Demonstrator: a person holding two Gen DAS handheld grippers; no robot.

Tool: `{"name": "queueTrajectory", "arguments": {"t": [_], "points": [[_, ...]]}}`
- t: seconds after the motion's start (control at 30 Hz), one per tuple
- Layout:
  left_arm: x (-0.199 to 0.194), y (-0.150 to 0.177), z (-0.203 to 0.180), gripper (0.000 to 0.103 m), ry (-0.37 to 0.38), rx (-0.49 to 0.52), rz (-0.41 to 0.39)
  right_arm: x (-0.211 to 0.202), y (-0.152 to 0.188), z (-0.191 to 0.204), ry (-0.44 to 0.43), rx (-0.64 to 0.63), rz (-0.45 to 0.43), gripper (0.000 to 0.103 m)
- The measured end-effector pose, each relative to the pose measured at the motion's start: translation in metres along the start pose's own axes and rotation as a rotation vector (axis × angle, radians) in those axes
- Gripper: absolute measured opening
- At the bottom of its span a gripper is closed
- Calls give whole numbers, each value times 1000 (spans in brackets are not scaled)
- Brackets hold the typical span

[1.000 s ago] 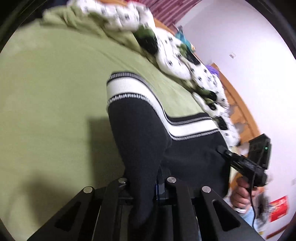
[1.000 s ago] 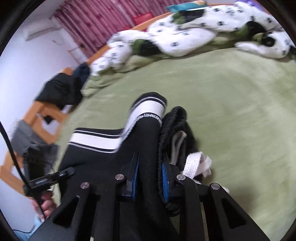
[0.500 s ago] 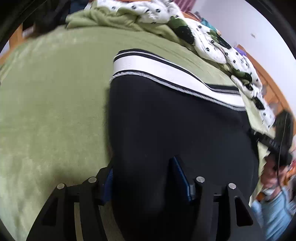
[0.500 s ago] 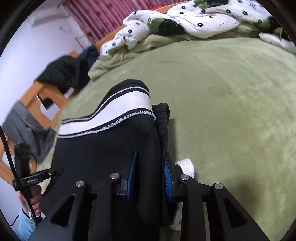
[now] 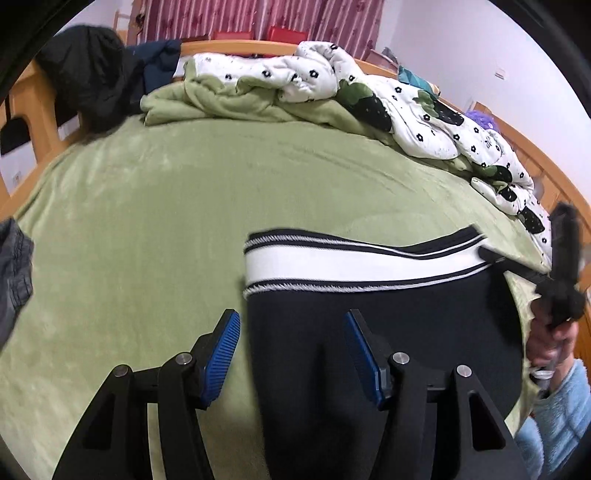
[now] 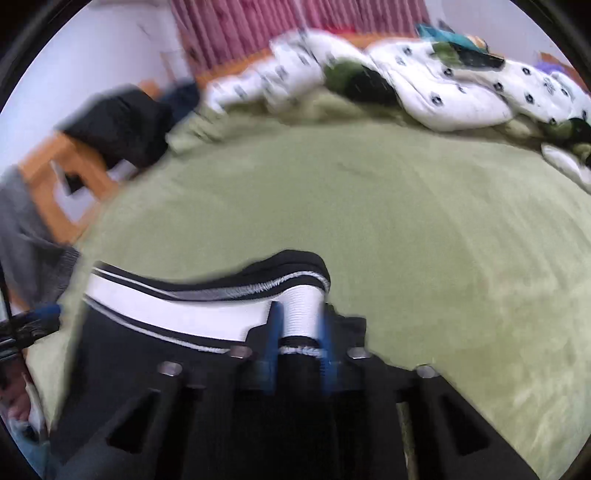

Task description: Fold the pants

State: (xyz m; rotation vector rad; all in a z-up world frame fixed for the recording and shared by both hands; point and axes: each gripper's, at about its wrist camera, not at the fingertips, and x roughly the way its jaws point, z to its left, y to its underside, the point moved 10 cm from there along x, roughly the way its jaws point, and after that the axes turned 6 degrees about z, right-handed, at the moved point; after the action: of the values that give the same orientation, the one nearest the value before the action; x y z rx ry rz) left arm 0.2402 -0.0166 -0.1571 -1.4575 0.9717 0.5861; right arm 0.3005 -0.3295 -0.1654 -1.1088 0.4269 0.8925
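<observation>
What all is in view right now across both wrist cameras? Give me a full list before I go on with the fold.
pants: one, black with white striped waistband, on the blanket, near edge
blanket: one, green, covering the bed
quilt: one, white with black flowers and green patches, bunched along the far side
bed frame: one, orange wood, around the bed
dark clothes: a pile, black and navy, over the frame's far left corner
curtain: one, red, behind the bed
grey garment: one, at the left edge
left gripper: black with blue pads, open, pads clear of the pants
right gripper: closing on the waistband
hand: one, light blue sleeve, holding the right gripper
</observation>
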Motion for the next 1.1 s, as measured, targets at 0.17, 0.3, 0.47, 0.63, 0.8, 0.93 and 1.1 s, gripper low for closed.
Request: {"name": "queueTrajectory", "arguments": {"t": [0.17, 0.3, 0.47, 0.63, 0.8, 0.93, 1.1], "points": [[4, -8, -15, 56, 43, 21, -38, 22, 11, -26, 139, -4, 38, 22], [12, -23, -39, 56, 61, 55, -65, -16, -12, -8, 181, 5, -35, 28], [53, -36, -45, 56, -43, 56, -42, 23, -3, 31, 238, -206, 20, 34], [98, -27, -35, 58, -88, 23, 7, 56, 0, 10, 234, -156, 34, 33], [99, -32, -31, 58, -51, -5, 10, 62, -2, 8, 227, -158, 43, 32], [83, -21, -39, 56, -27, 8, 50, 49, 7, 13, 239, -147, 28, 33], [46, 14, -67, 57, 1, 100, 42, 7, 40, 22, 277, -165, 8, 34]]}}
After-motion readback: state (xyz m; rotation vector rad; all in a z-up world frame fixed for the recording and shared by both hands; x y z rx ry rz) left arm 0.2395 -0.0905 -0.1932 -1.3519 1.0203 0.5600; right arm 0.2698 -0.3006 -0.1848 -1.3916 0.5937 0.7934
